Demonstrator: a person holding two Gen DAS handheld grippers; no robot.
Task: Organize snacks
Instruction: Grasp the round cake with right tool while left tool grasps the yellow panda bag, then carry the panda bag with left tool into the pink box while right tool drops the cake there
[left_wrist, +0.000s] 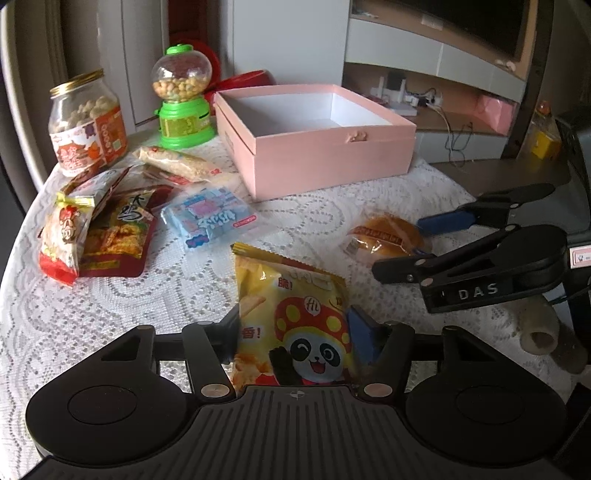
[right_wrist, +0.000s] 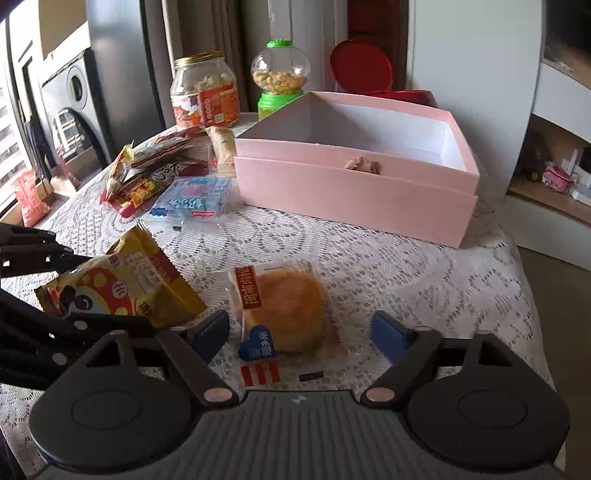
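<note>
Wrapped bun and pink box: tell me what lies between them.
Nothing: bare lace tablecloth separates the wrapped bun from the pink box, clearest in the right wrist view.

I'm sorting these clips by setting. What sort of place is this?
Most likely a home living room: a lace tablecloth covers the table, wall shelving with a dark TV screen stands behind, and a speaker sits by the window.

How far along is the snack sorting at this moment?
Done: nothing yet; the pink box looks empty. In hand: the left gripper has the yellow panda bag between its jaws, and the right gripper straddles the wrapped bun, jaws apart. Left: the blue packet, the pile of packets and both jars by the box.
</note>
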